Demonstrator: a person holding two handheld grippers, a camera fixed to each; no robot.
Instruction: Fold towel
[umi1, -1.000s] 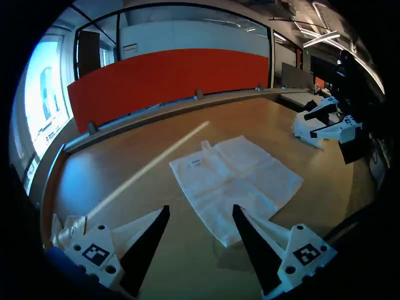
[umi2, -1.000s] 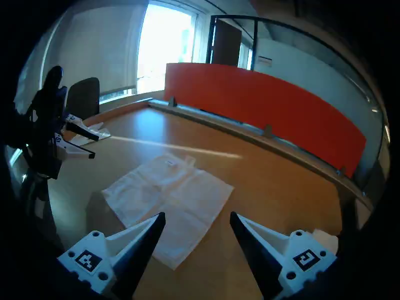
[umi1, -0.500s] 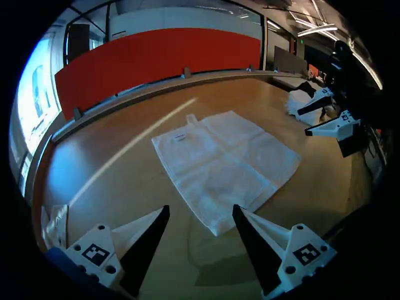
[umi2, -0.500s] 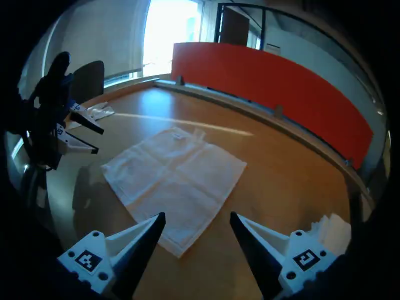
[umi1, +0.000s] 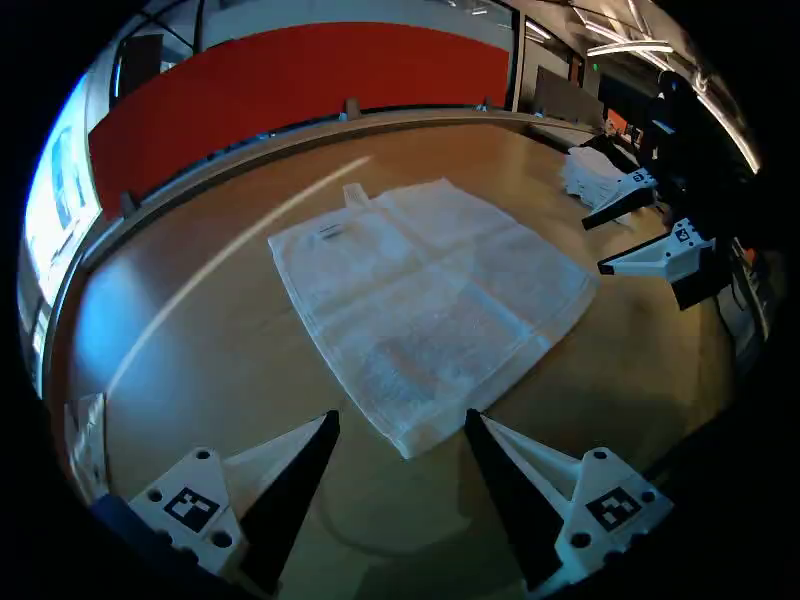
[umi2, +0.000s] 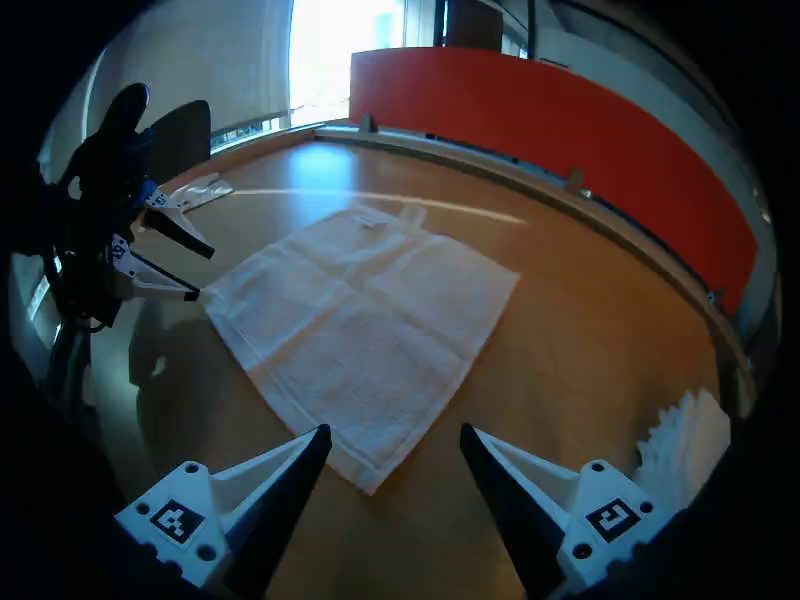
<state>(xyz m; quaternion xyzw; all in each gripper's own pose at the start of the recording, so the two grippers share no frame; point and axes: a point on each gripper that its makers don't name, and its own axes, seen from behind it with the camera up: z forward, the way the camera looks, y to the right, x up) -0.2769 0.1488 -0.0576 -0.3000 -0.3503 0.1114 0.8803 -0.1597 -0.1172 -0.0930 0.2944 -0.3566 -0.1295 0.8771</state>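
Note:
A white towel (umi1: 430, 300) lies spread flat on the wooden table (umi1: 200, 320), with fold creases across it and a small tag at its far edge. My left gripper (umi1: 400, 425) hangs open just above the towel's near corner. In the right gripper view the same towel (umi2: 365, 320) lies flat, and my right gripper (umi2: 393, 440) is open over another near corner. The right gripper (umi1: 640, 225) appears at the far right in the left gripper view, and the left gripper (umi2: 165, 255) at the far left in the right gripper view, both open.
A stack of folded white towels (umi1: 595, 175) sits at the table's far right, seen too as white folded cloth (umi2: 685, 445). Another white cloth (umi2: 195, 190) lies far left. An orange divider (umi1: 300, 80) runs along the table's back edge. A dark chair (umi2: 180, 140) stands by the window.
Both grippers have come lower and closer to the towel, each now over a near corner. The towel itself has not moved. Both stay open.

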